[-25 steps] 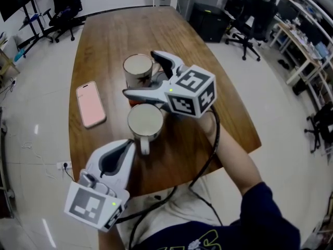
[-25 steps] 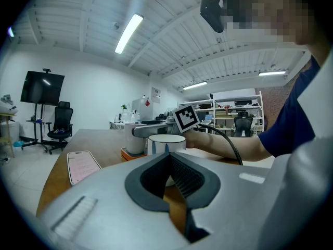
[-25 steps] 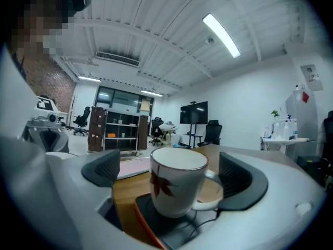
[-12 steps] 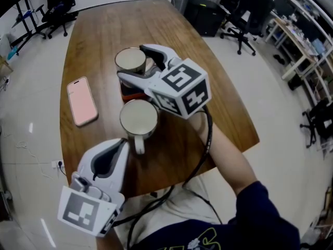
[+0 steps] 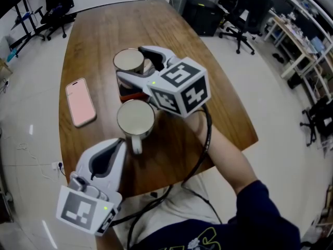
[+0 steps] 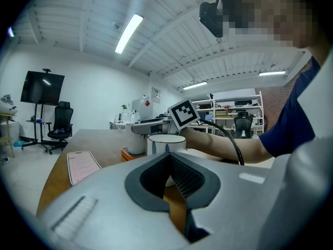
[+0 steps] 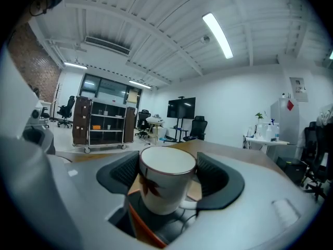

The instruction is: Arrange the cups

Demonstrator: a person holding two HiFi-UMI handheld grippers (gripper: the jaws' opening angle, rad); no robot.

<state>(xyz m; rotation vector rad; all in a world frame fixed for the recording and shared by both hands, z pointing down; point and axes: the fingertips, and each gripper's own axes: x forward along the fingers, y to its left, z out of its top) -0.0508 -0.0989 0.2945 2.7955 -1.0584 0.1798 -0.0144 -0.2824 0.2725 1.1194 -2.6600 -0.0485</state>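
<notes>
A white cup with a brown leaf print [image 5: 128,59] [image 7: 165,186] stands on an orange-edged dark coaster [image 5: 124,94] on the wooden table [image 5: 93,40]. My right gripper [image 5: 131,63] [image 7: 167,177] reaches level around it. Its jaws are closing, one on each side of the cup, and the pads touch its wall. A plain white cup [image 5: 136,117] [image 6: 165,141] stands nearer me, its handle pointing toward my left gripper [image 5: 121,144] [image 6: 169,158]. That gripper hovers at the table's near edge, short of the handle. Its tips are together and nothing is held.
A pink phone [image 5: 80,101] [image 6: 82,165] lies flat on the table, left of the cups. The table's near edge runs just under my left gripper. Office chairs [image 5: 244,20], a screen stand and shelves stand on the floor around the table.
The right gripper's jaws have drawn in from wide apart to the sides of the leaf-print cup. The left gripper and both cups have stayed put.
</notes>
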